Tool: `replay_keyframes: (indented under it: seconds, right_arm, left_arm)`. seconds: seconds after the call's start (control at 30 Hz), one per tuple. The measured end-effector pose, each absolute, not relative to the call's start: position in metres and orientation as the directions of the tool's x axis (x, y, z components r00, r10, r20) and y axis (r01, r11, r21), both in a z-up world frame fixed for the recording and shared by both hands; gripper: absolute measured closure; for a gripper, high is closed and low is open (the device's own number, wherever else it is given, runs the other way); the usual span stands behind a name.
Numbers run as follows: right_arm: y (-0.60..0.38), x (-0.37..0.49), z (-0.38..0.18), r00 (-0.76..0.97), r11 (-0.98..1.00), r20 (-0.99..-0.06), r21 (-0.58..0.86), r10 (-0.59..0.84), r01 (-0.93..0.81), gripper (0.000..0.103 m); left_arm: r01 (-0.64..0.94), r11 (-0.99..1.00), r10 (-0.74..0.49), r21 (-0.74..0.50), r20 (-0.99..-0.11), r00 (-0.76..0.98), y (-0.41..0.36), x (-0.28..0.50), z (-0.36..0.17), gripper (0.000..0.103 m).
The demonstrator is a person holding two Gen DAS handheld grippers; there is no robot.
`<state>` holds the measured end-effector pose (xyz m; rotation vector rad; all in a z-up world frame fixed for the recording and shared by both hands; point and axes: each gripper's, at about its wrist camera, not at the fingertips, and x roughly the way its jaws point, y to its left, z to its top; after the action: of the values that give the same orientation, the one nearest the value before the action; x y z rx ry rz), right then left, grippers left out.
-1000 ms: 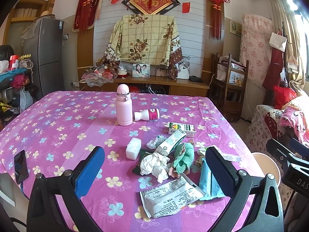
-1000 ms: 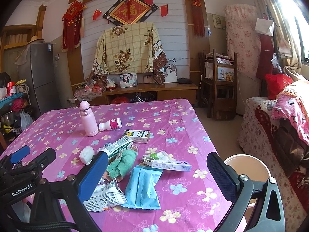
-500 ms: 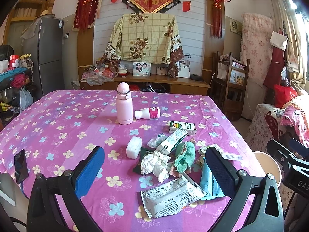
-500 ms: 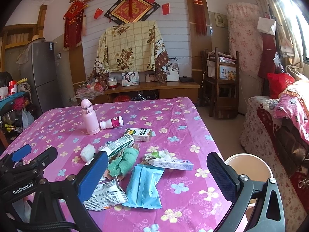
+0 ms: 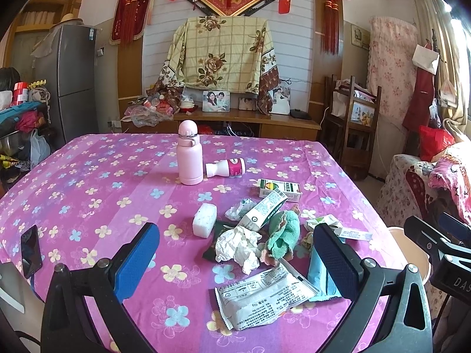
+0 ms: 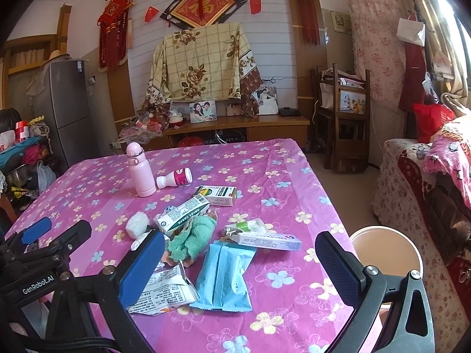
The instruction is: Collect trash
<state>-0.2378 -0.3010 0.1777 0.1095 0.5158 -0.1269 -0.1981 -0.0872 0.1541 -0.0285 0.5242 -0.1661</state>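
Observation:
A heap of litter lies on the pink flowered tablecloth (image 5: pixel 88 182): a crumpled white tissue (image 5: pixel 238 247), a white printed wrapper (image 5: pixel 262 297), a blue packet (image 6: pixel 223 276), a green cloth (image 6: pixel 191 235), a green-white carton (image 6: pixel 182 214), a flat white box (image 6: pixel 269 241) and a yellow-green box (image 6: pixel 217 195). My left gripper (image 5: pixel 235 256) hovers open just short of the tissue and wrapper. Open too, my right gripper (image 6: pixel 235 264) frames the blue packet. A tan bin (image 6: pixel 385 253) stands on the floor beside the table's right edge.
A pink flask (image 5: pixel 190 153) stands upright mid-table with a small white-and-pink bottle (image 5: pixel 226 167) lying beside it. A white sponge (image 5: pixel 204 220) sits left of the heap. A phone (image 5: pixel 29 250) lies near the left edge. A covered sofa (image 6: pixel 426 191) is at right.
Both views have lifted and eased back a little, so the litter sits slightly lower in frame. Nothing on the table has moved and both grippers stay open.

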Motion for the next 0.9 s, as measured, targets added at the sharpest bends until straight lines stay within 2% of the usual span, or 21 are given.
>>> replay_keyframes:
  seconds: [0.4, 0.63, 0.9]
  right_arm:
    - [-0.304, -0.229, 0.164, 0.843, 0.988, -0.534, 0.086, -0.065, 0.13, 0.0]
    - [-0.326, -0.211, 0.143, 0.77, 0.987, -0.633, 0.051, -0.085, 0.15, 0.0]
    - [-0.353, -0.187, 0.098, 0.659, 0.964, -0.752, 0.191, 0.022, 0.186, 0.0]
  left_arm:
    - [0.154, 0.986, -0.161, -0.057, -0.527, 0.834, -0.086, -0.192, 0.141, 0.0]
    - [0.192, 0.981, -0.171, -0.025, -0.578, 0.798, -0.079, -0.182, 0.126, 0.0]
    - [0.348, 0.935, -0.296, -0.072, -0.699, 0.651, -0.077, -0.172, 0.084, 0.0]
